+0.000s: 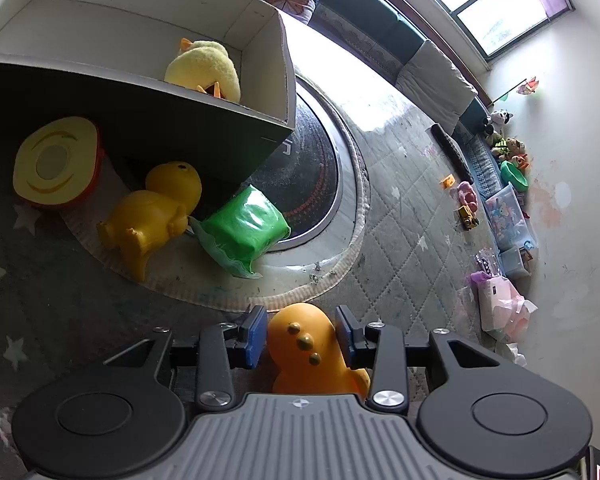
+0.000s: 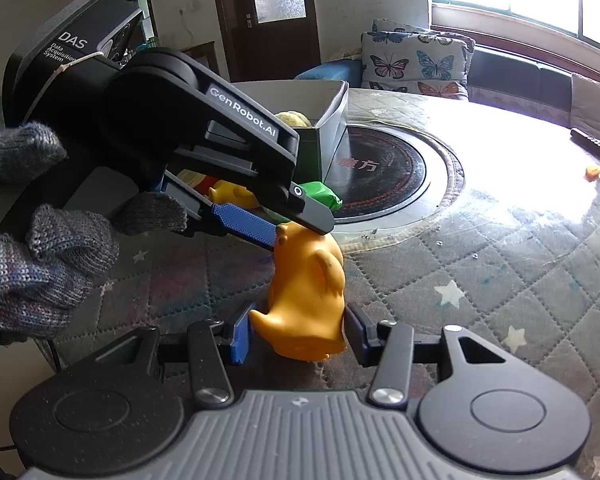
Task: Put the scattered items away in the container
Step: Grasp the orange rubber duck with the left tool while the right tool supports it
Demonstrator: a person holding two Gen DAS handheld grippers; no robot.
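Writing: the left gripper (image 2: 300,232), seen from the right wrist camera, carries "GenRobot.AI" in white along its black arm, and its rear housing reads "DAS Data Acquisition System". A black round plate (image 2: 380,172) set into the bench (image 2: 480,272) shows red Chinese characters, the last of them "方"; the rest is hidden by the box.

Task object: the orange toy (image 2: 308,280) is a smooth, rounded rubber figure with a small wing-like bump on its side and a row of three raised dots down one face. It stands upright between both pairs of fingers, above the quilted, star-printed bench cover.

Right gripper (image 2: 298,332): the fingers are clenched on the lower end of the orange toy, one blue pad against each flank.

Left gripper: the fingers are released and stand to either side of the toy's upper end, with no squeeze apparent. A gloved hand (image 2: 40,264) holds this gripper.

Beyond the left fingers stands the box (image 1: 260,36), dark outside and white inside, with a yellow plush toy (image 1: 204,68) in it. Between the box and the fingers lie a yellow toy (image 1: 152,216) on its side and a green packet (image 1: 244,232), both beside the box wall. A yellow disc (image 1: 56,160) sits further to the left.
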